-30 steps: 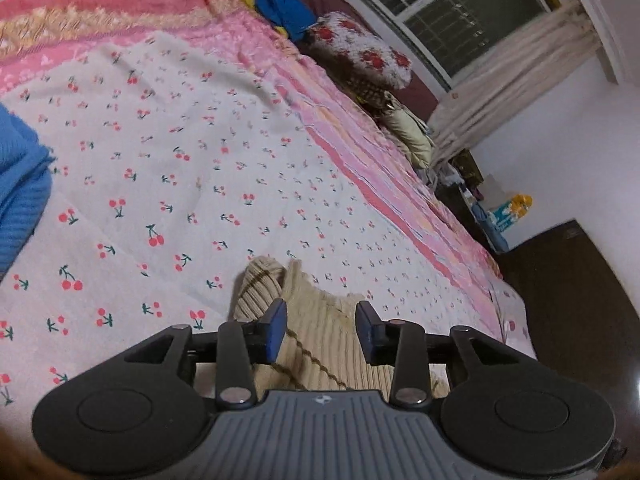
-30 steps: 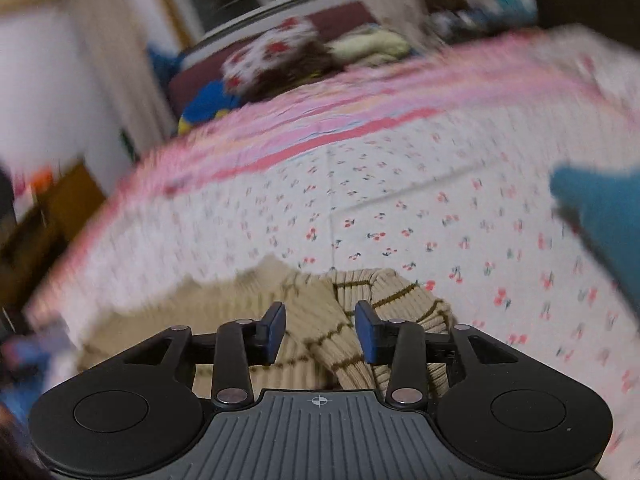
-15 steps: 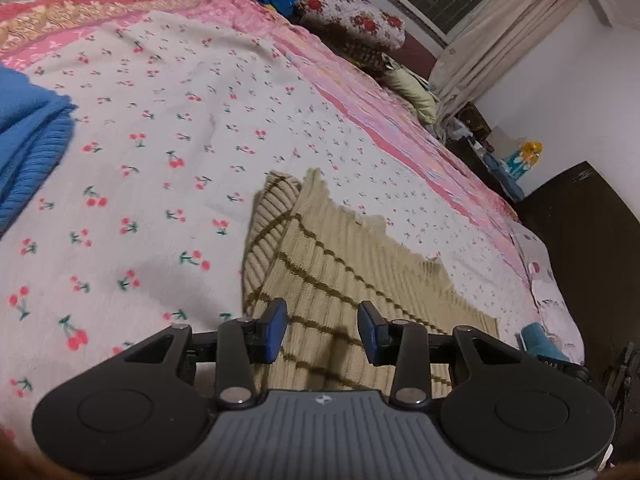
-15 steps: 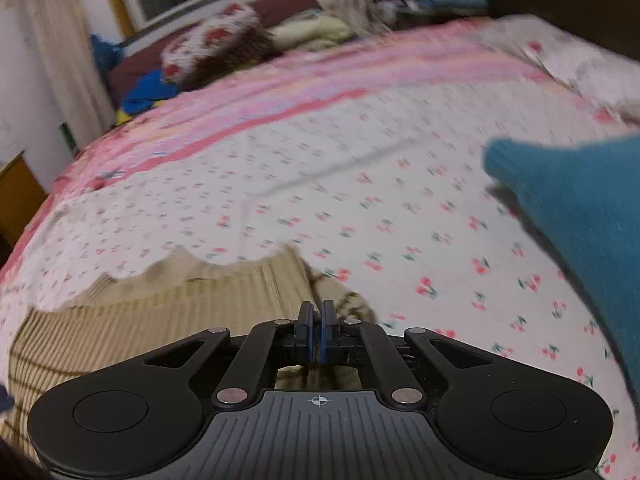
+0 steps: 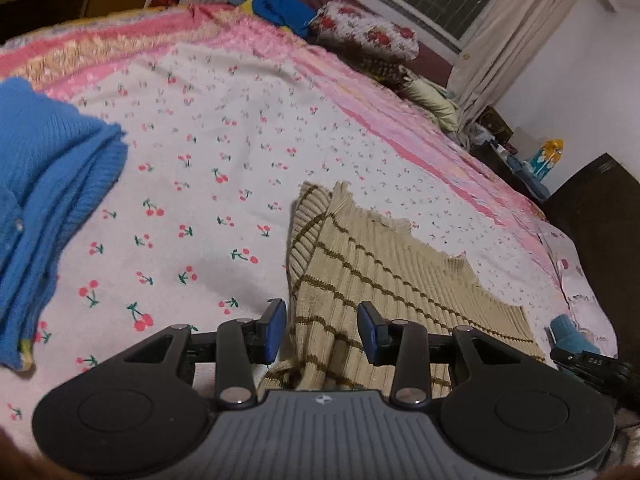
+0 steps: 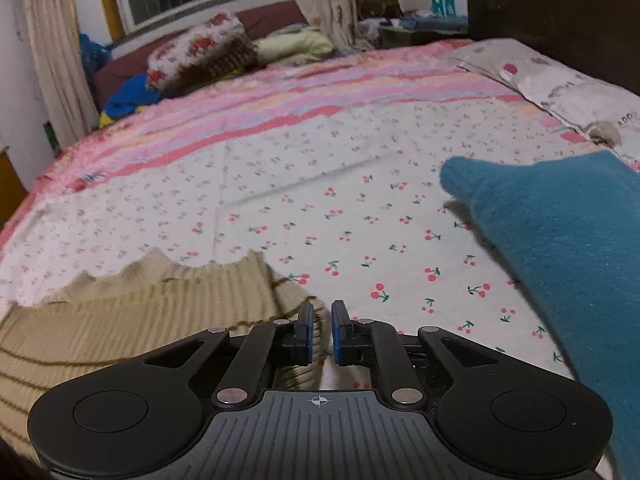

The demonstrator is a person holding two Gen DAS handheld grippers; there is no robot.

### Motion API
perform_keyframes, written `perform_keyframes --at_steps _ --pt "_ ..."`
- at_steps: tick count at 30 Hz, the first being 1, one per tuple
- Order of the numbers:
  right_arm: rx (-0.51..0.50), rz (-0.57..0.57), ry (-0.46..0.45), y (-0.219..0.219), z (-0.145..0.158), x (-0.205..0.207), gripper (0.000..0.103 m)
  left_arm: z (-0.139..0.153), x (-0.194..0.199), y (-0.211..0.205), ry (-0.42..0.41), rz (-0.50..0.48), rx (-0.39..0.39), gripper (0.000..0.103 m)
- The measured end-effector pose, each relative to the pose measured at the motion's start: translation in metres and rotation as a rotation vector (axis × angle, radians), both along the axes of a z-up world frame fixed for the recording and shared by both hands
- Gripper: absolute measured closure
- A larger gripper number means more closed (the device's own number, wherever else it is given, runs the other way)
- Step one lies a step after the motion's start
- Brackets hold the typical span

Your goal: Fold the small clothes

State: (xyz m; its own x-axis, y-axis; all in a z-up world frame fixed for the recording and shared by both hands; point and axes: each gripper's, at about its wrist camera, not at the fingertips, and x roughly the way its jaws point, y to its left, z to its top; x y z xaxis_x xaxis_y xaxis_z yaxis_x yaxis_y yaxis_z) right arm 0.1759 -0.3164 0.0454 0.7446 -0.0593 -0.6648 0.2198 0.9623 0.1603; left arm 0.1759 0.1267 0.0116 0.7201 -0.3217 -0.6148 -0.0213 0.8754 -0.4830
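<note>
A beige ribbed knit garment with brown stripes (image 5: 372,268) lies on the cherry-print bed sheet (image 5: 208,184). My left gripper (image 5: 322,330) is open, its jaws on either side of the garment's near edge, holding nothing. In the right wrist view the same garment (image 6: 120,320) lies at lower left. My right gripper (image 6: 320,330) stands at the garment's right corner with a narrow gap between the jaws; the cloth edge sits by the left finger (image 6: 305,332), not pinched.
A folded blue knit (image 5: 44,200) lies at left in the left wrist view. A teal garment (image 6: 560,248) lies at right in the right wrist view. Pillows (image 6: 200,52) and bundled clothes lie at the bed's far end. A dark cabinet (image 5: 600,220) stands beside the bed.
The beige garment has been spread out flat. My right gripper shut half a second ago and now shows a narrow gap. My left gripper drew back toward the near edge, staying open.
</note>
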Motion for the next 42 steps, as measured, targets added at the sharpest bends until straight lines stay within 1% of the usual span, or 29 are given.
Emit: perform_keyframes --at_steps 3,5,7,9,11,15,17,18,20,22,25,29,31,33,36,38,42 --pt "0.02 0.061 -0.013 0.012 0.0 -0.014 0.091 0.002 -0.007 -0.005 -0.014 -0.011 0.03 0.059" --pt "0.007 0.093 -0.001 0.02 -0.008 -0.018 0.091 -0.003 -0.007 -0.007 0.003 -0.017 0.047 0.059" --pt "-0.016 0.086 0.031 0.023 -0.018 -0.016 0.091 -0.012 -0.007 -0.007 0.046 -0.011 0.052 0.059" --pt "0.007 0.072 0.04 0.02 -0.025 -0.015 0.091 -0.02 -0.006 -0.006 0.083 -0.003 0.06 0.059" --pt "0.027 0.06 0.043 0.014 -0.023 -0.014 0.09 -0.023 -0.008 -0.005 0.094 0.001 0.053 0.059" --pt "0.041 0.048 0.015 0.009 -0.014 -0.022 0.09 -0.018 -0.015 -0.005 0.07 0.009 0.062 0.059" --pt "0.045 0.049 -0.011 0.009 -0.011 -0.03 0.09 -0.018 -0.016 -0.006 0.073 0.008 0.068 0.059" --pt "0.045 0.048 -0.008 0.008 -0.013 -0.031 0.09 -0.019 -0.016 -0.006 0.083 0.006 0.069 0.059" --pt "0.031 0.04 0.038 0.008 -0.022 -0.029 0.09 -0.021 -0.016 -0.008 0.097 0.008 0.082 0.059" --pt "0.034 0.016 0.079 0.004 -0.03 -0.026 0.09 -0.02 -0.018 -0.008 0.093 0.01 0.089 0.059" --pt "0.087 0.007 0.047 -0.002 -0.027 -0.034 0.09 -0.016 -0.023 -0.007 0.079 0.019 0.091 0.059" --pt "0.107 0.017 -0.013 -0.002 -0.018 -0.045 0.09 -0.013 -0.024 -0.008 0.077 0.029 0.103 0.059" --pt "0.112 0.019 -0.026 -0.001 -0.017 -0.047 0.09 -0.013 -0.024 -0.01 0.081 0.031 0.102 0.059" --pt "0.122 0.035 -0.014 0.001 -0.021 -0.048 0.09 -0.015 -0.024 -0.014 0.094 0.025 0.107 0.059" --pt "0.091 0.054 0.052 0.005 -0.036 -0.043 0.09 -0.021 -0.023 -0.019 0.122 0.019 0.126 0.059" --pt "0.106 0.051 0.056 0.002 -0.04 -0.042 0.09 -0.021 -0.026 -0.019 0.121 0.025 0.12 0.059" --pt "0.115 0.024 0.032 -0.006 -0.031 -0.047 0.09 -0.017 -0.032 -0.017 0.096 0.03 0.099 0.059"
